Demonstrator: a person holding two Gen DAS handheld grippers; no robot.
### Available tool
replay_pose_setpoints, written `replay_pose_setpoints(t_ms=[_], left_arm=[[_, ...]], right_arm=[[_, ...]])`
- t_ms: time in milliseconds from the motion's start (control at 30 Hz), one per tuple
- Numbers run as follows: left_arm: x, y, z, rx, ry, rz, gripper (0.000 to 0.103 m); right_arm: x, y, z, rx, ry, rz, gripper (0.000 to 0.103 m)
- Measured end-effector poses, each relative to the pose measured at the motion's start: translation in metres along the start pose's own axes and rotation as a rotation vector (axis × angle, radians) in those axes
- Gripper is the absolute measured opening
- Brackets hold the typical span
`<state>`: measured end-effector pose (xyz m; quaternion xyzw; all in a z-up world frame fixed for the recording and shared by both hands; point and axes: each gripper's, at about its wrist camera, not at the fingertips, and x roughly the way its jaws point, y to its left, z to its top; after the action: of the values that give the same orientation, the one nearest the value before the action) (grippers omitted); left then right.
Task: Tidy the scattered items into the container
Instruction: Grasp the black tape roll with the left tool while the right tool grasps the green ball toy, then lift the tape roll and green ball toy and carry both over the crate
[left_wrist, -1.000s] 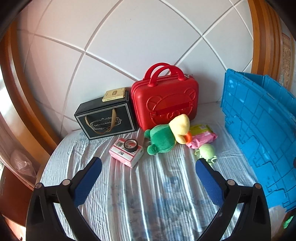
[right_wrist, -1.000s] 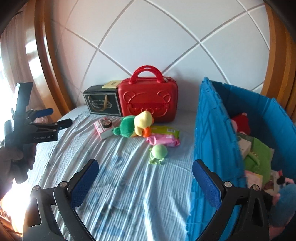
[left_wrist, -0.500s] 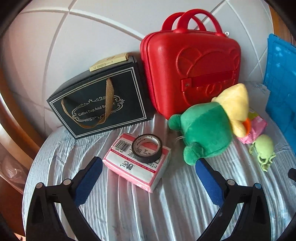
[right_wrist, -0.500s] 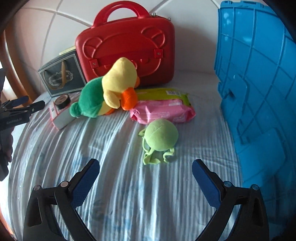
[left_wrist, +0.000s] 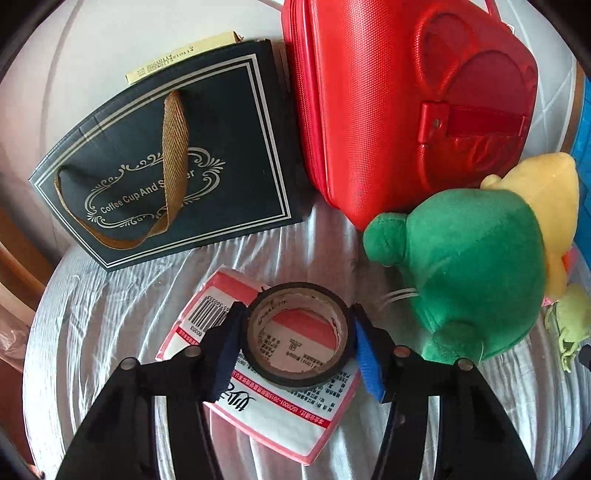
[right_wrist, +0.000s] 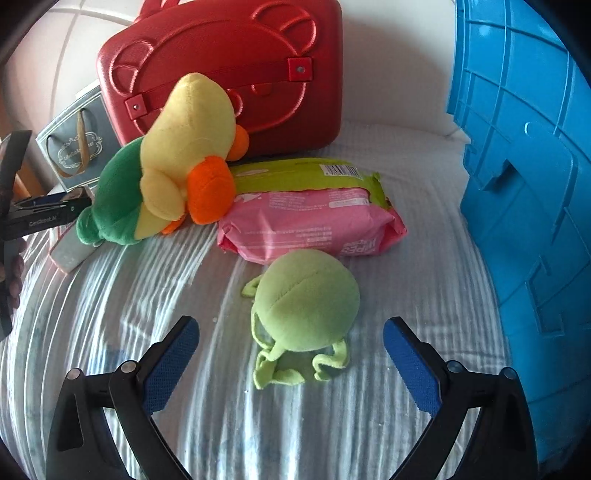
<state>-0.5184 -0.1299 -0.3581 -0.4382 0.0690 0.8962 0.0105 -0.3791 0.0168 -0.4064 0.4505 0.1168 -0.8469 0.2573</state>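
My left gripper (left_wrist: 295, 328) is shut on a black tape roll (left_wrist: 297, 334) that lies on a pink tissue pack (left_wrist: 266, 402); its blue pads press both sides of the roll. A green and yellow plush duck (left_wrist: 476, 266) lies to the right. In the right wrist view my right gripper (right_wrist: 291, 343) is open, its fingers either side of a small light-green octopus plush (right_wrist: 306, 299) on the bed sheet. The duck (right_wrist: 177, 162) and a pink wipes pack (right_wrist: 314, 225) lie beyond it. The blue container (right_wrist: 524, 177) stands at the right.
A red bear-embossed case (left_wrist: 406, 103) and a black gift bag (left_wrist: 166, 162) stand against the white padded headboard. A green wipes pack (right_wrist: 303, 173) lies behind the pink one. The left gripper shows at the left edge of the right wrist view (right_wrist: 40, 214).
Both grippers have moved forward and down. The left gripper has closed on the tape roll. The right gripper now straddles the octopus plush, still open.
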Motion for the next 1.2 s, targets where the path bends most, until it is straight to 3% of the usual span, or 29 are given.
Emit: replay_pose_setpoints(t_ms=[400, 500, 567, 633, 867, 1200], left_arm=[[-0.043, 0.002, -0.033, -0.028, -0.058, -0.039, 0.055], [-0.053, 0.003, -0.036, -0.029, -0.067, -0.041, 0.055], [-0.058, 0.002, -0.035, -0.029, -0.074, -0.04, 0.055], [-0.065, 0.004, -0.037, -0.031, -0.081, -0.038, 0.055], [-0.098, 0.01, -0.044, -0.042, -0.102, -0.032, 0.055], [-0.184, 0.018, -0.062, -0.064, -0.124, -0.032, 0.055]], right_arm=[[0.031, -0.008, 0.009, -0.022, 0.041, -0.01, 0.1], [0.035, -0.008, 0.007, -0.035, 0.059, -0.017, 0.09], [0.037, -0.008, 0.006, -0.038, 0.076, -0.019, 0.063], [0.033, -0.007, 0.004, -0.035, 0.084, -0.013, 0.061], [-0.005, 0.004, -0.009, -0.048, 0.065, 0.023, 0.058], [-0.104, 0.027, -0.038, -0.069, 0.047, 0.059, 0.059]])
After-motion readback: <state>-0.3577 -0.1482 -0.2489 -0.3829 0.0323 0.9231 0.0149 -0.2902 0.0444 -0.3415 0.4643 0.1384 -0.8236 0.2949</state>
